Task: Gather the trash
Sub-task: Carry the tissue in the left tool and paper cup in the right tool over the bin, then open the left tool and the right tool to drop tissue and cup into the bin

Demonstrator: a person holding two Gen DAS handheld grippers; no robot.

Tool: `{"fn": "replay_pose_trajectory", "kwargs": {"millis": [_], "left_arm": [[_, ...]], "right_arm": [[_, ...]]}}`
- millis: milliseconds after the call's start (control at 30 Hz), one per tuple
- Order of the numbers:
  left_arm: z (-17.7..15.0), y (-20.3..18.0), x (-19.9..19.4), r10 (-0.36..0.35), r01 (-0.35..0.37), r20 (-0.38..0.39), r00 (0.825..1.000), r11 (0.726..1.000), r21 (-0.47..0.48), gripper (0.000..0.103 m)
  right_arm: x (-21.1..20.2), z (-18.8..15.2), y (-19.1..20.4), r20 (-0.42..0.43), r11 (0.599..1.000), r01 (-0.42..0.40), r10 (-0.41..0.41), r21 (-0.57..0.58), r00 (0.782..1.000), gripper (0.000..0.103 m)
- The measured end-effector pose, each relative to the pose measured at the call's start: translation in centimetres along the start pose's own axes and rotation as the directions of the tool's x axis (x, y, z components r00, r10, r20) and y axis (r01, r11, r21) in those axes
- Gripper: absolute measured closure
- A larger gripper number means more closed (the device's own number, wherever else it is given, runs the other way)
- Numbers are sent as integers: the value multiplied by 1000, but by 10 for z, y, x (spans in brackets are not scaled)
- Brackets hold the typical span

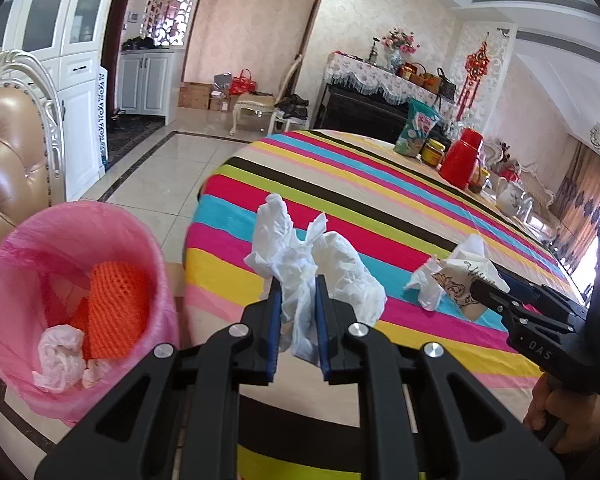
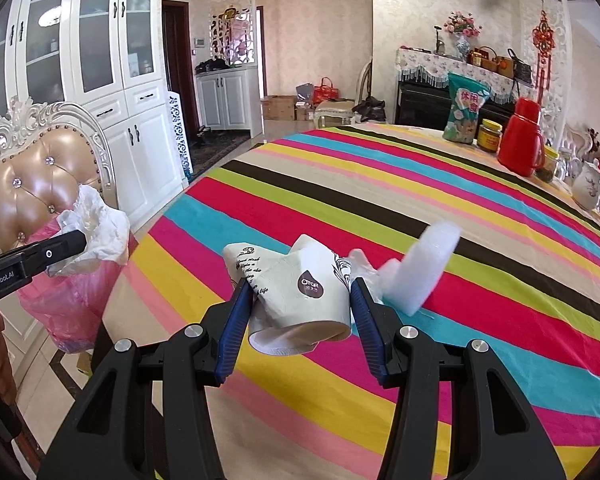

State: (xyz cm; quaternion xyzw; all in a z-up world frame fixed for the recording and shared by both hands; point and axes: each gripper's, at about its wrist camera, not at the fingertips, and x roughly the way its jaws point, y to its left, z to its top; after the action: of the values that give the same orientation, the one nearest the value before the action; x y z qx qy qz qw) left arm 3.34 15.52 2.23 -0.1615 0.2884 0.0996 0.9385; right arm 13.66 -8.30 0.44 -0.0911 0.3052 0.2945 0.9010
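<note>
Left wrist view: the left gripper point(image 1: 298, 312) has its blue-padded jaws pressed together on a crumpled white tissue point(image 1: 308, 256), which bulges up and out past the fingertips, clear of the tabletop. Down to this gripper's left stands a trash bin point(image 1: 16, 280) lined with a pink bag — inside lie an orange foam net point(image 1: 116, 304) and a balled white wrapper point(image 1: 60, 356). Beyond the bin rises a tufted chair point(image 1: 8, 152) with a carved white frame. Ahead of the gripper stretches the table under a striped tablecloth point(image 1: 340, 184). To its right the right gripper point(image 1: 484, 290) comes in from the side, a person's hand point(image 1: 560, 412) on its handle.

Right wrist view: the right gripper point(image 2: 300, 300) is pinching a crushed paper cup point(image 2: 300, 292), printed with dark script and a round brown logo, its mouth turned toward the camera; the pads press both sides and the cup is off the cloth. Just beyond the right pad a strip of white foam point(image 2: 424, 272) curls upward, beside a scrap of white plastic; whether they are held too I cannot tell. Far ahead and to the right, at the table's far edge, stand a green snack bag point(image 2: 464, 110), a yellow-lidded jar point(image 2: 489, 136), a red thermos point(image 2: 521, 140) and a white teapot point(image 2: 590, 186).
</note>
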Motion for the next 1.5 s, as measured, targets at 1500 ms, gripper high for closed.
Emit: {"fn": "replay_pose_trajectory", "kwargs": {"millis": [1500], "left_arm": [[18,169,-105,311,-284,125,942,939,-192,88]], "right_arm": [[37,79,194,-7,931,-313,317,-186,948,54]]}}
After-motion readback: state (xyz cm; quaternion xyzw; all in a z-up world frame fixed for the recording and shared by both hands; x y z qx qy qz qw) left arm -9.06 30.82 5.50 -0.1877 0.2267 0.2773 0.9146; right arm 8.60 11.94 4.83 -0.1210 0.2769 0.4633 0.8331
